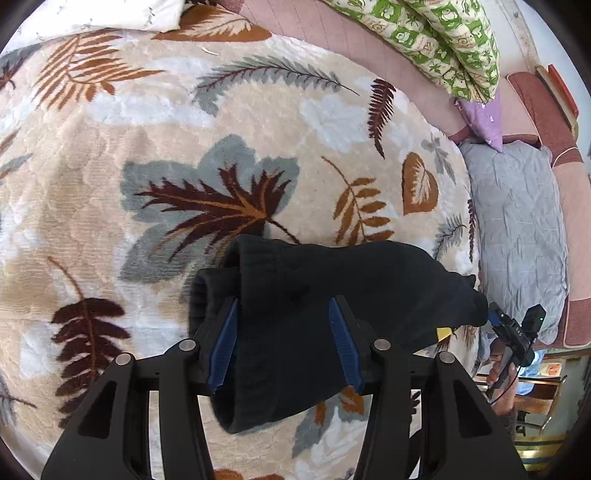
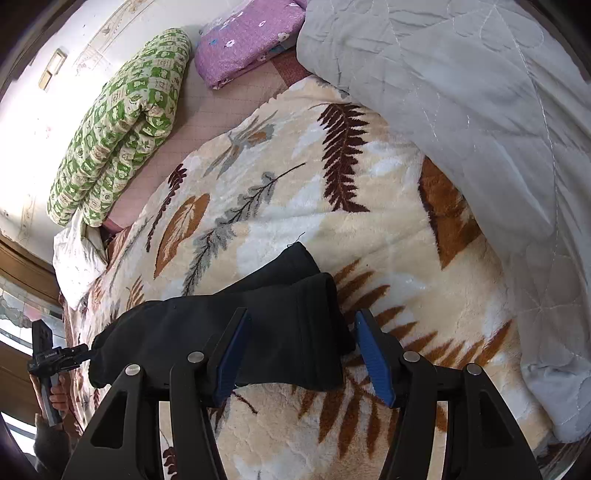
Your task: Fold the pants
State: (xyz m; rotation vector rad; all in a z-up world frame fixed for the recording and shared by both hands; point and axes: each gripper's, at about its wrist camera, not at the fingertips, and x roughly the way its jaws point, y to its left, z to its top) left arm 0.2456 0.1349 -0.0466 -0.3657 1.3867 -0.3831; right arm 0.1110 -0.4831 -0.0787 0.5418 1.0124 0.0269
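Folded black pants (image 1: pixel 332 280) lie in a long bundle on the cream leaf-patterned blanket (image 1: pixel 258 129). My left gripper (image 1: pixel 283 301) hovers over one end with its blue pads apart; the cloth lies between and below them, not pinched. In the right wrist view the pants (image 2: pixel 184 332) stretch left from the cuffs. My right gripper (image 2: pixel 302 314) straddles the cuff end, jaws apart, and the right pad stands off the cloth. Each view shows the other gripper at the bundle's far end, held by a hand: the right one (image 1: pixel 517 332) and the left one (image 2: pixel 48 354).
A rolled green-and-white quilt (image 2: pixel 122 122) lies along the wall. A folded purple cloth (image 2: pixel 247 40) and a grey quilt (image 2: pixel 480 110) lie beyond the blanket (image 2: pixel 295 184). A white pillow (image 1: pixel 110 14) sits at the far corner. Chairs and floor show past the bed edge (image 1: pixel 535 406).
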